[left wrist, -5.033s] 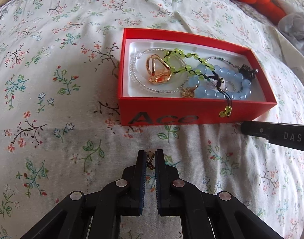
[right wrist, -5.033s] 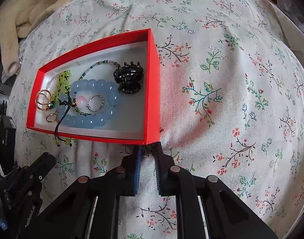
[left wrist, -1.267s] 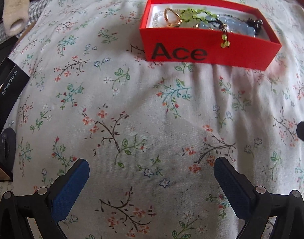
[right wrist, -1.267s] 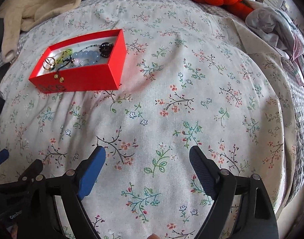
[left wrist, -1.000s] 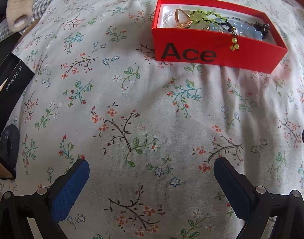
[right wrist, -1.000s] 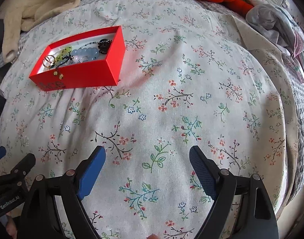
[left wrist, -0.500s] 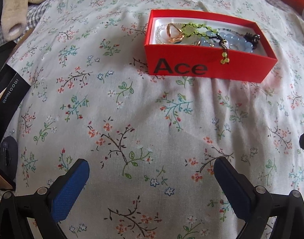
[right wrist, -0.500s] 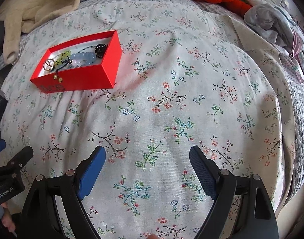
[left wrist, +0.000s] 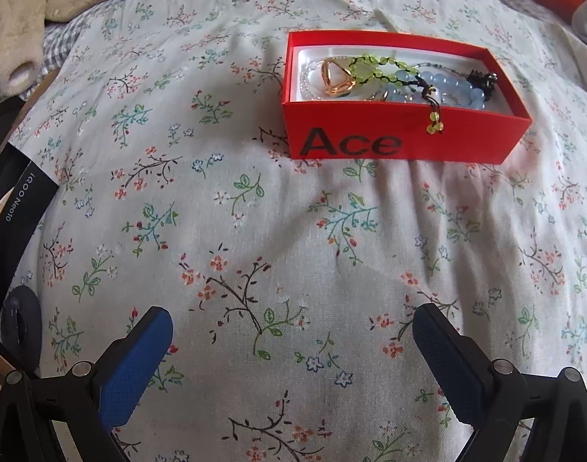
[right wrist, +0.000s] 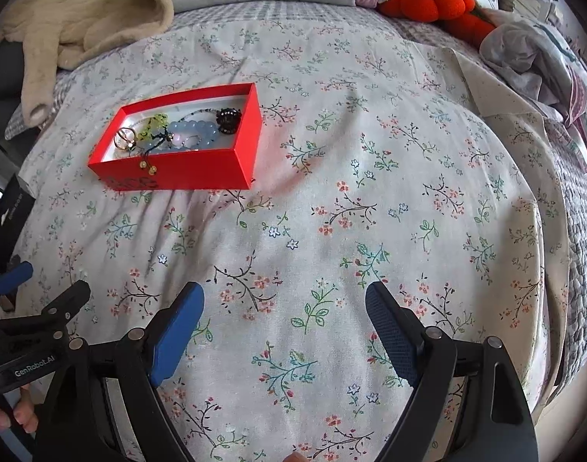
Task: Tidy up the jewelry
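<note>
Left wrist view: left gripper (left wrist: 291,317) jaws wide apart, empty, over bed (left wrist: 255,231), red box (left wrist: 401,136) of jewelry (left wrist: 428,81) ahead; right gripper (right wrist: 284,296) jaws likewise spread, empty.

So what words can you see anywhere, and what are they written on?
"Ace": black letters on the front of the red box.
"iQOONeo10": white letters on the black box at the bed's left edge.
"GenRobot.AI": on the left tool's body, seen from the right wrist view.
Black print on the red box in the right wrist view: too blurred to read.
</note>
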`<state>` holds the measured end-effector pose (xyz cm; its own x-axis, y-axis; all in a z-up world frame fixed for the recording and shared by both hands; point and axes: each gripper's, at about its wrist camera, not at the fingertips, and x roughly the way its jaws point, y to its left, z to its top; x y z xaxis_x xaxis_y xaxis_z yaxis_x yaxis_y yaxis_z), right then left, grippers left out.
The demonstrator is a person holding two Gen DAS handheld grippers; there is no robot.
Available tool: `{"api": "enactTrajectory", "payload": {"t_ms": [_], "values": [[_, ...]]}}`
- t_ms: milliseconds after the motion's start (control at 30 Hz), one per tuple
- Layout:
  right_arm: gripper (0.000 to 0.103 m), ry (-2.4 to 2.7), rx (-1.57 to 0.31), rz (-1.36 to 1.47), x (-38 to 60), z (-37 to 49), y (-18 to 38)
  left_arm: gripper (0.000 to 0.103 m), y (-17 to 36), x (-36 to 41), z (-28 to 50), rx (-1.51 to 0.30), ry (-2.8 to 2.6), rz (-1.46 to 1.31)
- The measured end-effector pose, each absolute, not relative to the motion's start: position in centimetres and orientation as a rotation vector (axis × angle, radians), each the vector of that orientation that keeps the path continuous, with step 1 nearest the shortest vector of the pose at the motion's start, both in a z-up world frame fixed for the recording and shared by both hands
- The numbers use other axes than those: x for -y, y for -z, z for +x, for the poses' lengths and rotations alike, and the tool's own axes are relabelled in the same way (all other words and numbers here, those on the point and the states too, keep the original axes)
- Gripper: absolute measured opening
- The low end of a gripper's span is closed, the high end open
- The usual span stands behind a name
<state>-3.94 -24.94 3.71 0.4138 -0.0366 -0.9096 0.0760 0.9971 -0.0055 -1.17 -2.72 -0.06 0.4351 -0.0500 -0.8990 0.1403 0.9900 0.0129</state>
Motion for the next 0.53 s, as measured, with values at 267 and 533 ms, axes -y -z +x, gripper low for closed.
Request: {"api": "enactTrajectory", "payload": {"t_ms": [267,533], "values": [[0.088,0.066,-1.125,0.019,24.5,-4.3,-3.9,0.102,0.2,2.6,-1.4,-1.113,0.099,0.089],[0.088,0.088,-1.140,0.023,23.7,-3.5,-2.7,0.102,1.2,2.8,-0.4,-1.138,0.073,0.089]]}}
